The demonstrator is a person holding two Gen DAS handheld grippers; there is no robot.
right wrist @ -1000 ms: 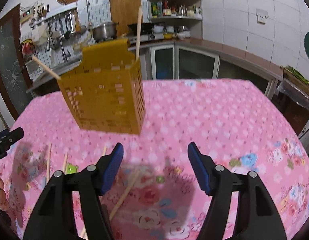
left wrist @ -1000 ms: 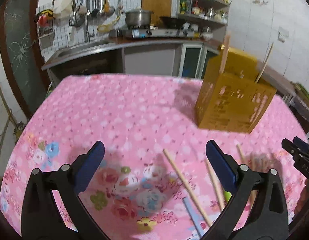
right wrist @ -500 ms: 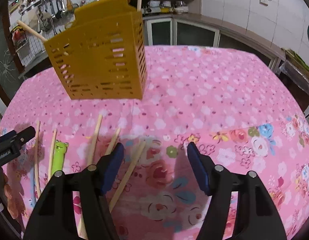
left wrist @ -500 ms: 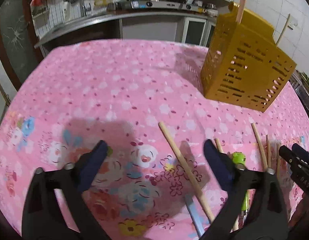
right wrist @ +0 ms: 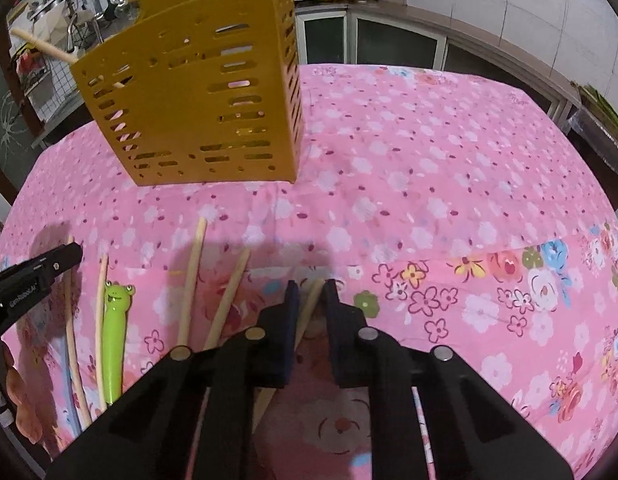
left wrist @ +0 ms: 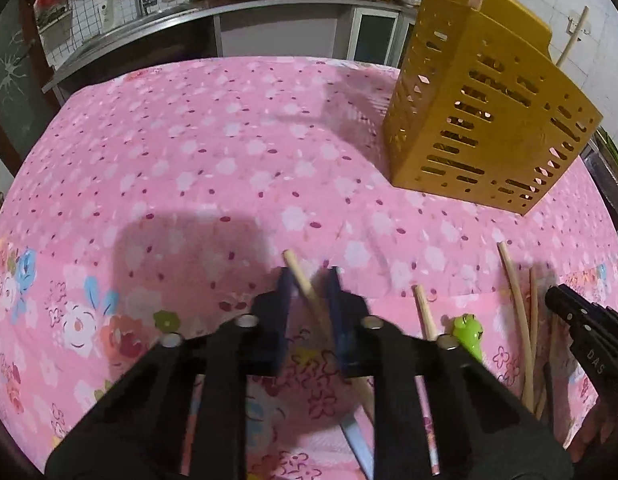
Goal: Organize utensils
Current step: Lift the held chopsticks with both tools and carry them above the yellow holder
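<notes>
Kitchen counters with a sink, hanging utensils and a stove ran behind the table [left wrist: 229, 128], which was covered with a pink floral cloth. On the far part of the cloth stood a yellow slotted utensil holder [left wrist: 485, 120], upright, with a couple of wooden sticks poking out of its top.

Left gripper [left wrist: 309, 280]: its jaws had just been closing, and its blue pads now pinched a wooden chopstick [left wrist: 299, 270] lying on the cloth. The stick ran diagonally between the pads, its far tip showing just beyond them. A blue-handled utensil [left wrist: 355, 436] lay under the gripper body, mostly hidden.

Right gripper [right wrist: 311, 288]: its jaws had likewise just been closing, and were now clamped on a second wooden chopstick [right wrist: 315, 292], whose tip showed between the pads while its length passed under the gripper body.

Between the two grippers, loose on the cloth near the front edge, lay several more chopsticks [right wrist: 191, 276] roughly parallel, and among them a green frog-headed utensil [right wrist: 113, 340]. Two of the thinner sticks at the left of the right wrist view were slightly curved. The holder was well apart from this group.
</notes>
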